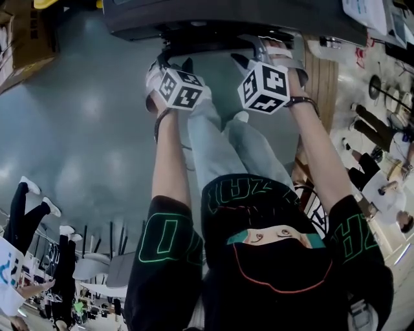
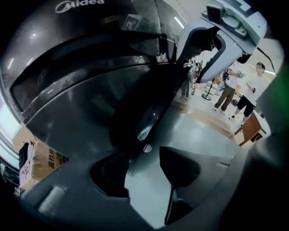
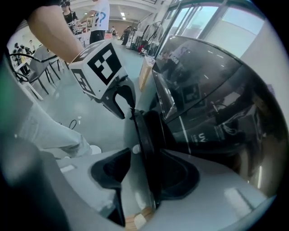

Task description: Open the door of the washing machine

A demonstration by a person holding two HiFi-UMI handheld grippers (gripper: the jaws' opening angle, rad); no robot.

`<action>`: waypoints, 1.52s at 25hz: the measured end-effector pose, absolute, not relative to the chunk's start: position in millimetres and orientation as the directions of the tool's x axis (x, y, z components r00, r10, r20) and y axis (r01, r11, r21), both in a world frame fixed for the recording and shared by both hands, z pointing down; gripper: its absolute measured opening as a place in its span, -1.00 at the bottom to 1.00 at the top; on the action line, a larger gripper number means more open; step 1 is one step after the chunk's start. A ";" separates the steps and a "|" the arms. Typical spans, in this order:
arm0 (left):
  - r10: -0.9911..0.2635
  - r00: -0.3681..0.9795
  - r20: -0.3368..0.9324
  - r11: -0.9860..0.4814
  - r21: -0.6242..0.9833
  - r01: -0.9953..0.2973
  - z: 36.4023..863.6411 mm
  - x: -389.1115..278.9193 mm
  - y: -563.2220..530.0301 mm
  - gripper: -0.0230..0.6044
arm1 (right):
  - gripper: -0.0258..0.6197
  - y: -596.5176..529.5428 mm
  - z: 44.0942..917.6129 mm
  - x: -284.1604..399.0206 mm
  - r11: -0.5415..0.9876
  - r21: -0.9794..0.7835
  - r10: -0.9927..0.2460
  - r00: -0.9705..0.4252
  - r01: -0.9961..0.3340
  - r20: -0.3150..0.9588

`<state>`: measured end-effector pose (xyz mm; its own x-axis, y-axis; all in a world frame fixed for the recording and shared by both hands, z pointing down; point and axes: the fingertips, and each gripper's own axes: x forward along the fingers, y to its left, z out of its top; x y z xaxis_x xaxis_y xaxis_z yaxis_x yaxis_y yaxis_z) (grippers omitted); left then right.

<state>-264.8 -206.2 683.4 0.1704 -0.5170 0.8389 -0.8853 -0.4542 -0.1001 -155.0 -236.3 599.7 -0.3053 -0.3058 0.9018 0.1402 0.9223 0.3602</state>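
The dark washing machine [image 1: 226, 16] stands at the top of the head view, and both grippers reach to its front edge. My left gripper [image 1: 176, 63] and right gripper [image 1: 259, 55] sit side by side there, marker cubes facing up. In the left gripper view the glossy dark lid [image 2: 90, 90] fills the left, and its rim [image 2: 149, 122] runs down between the open jaws of my left gripper [image 2: 144, 162], close to the left finger [image 2: 110, 173]. In the right gripper view the lid's rim [image 3: 144, 131] lies between the open jaws of my right gripper [image 3: 142, 167], beside the right finger [image 3: 180, 173].
Grey floor [image 1: 90, 129] spreads to the left of the machine. A cardboard box [image 1: 19, 39] stands at the far left and a wooden board [image 1: 321, 84] at the right. People [image 2: 235, 90] stand further off. Chairs [image 1: 97, 258] are behind me.
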 end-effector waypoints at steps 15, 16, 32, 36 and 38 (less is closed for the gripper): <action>-0.488 0.134 0.863 -0.412 -0.092 -0.906 692.4 -257.1 -188.2 -0.30 | -0.48 -221.3 605.0 -157.5 0.919 0.333 -0.263 -0.305 0.209 0.916; -0.484 0.132 0.865 -0.412 -0.092 -0.907 692.0 -256.0 -181.8 -0.31 | -0.48 -216.7 604.5 -156.9 0.917 0.329 -0.255 -0.306 0.224 0.917; -0.336 0.105 0.936 -0.448 -0.061 -0.892 692.9 -196.4 -49.2 -0.37 | -0.46 -122.3 601.6 -124.7 0.802 0.297 -0.166 -0.284 0.518 0.944; -0.316 0.090 0.944 -0.463 -0.071 -0.884 694.0 -172.4 -25.1 -0.39 | -0.44 -104.8 602.4 -109.0 0.756 0.311 -0.164 -0.293 0.576 0.942; -0.306 0.091 0.948 -0.469 -0.066 -0.881 698.4 -150.0 -18.3 -0.39 | -0.44 -102.1 605.7 -92.1 0.732 0.324 -0.171 -0.300 0.599 0.939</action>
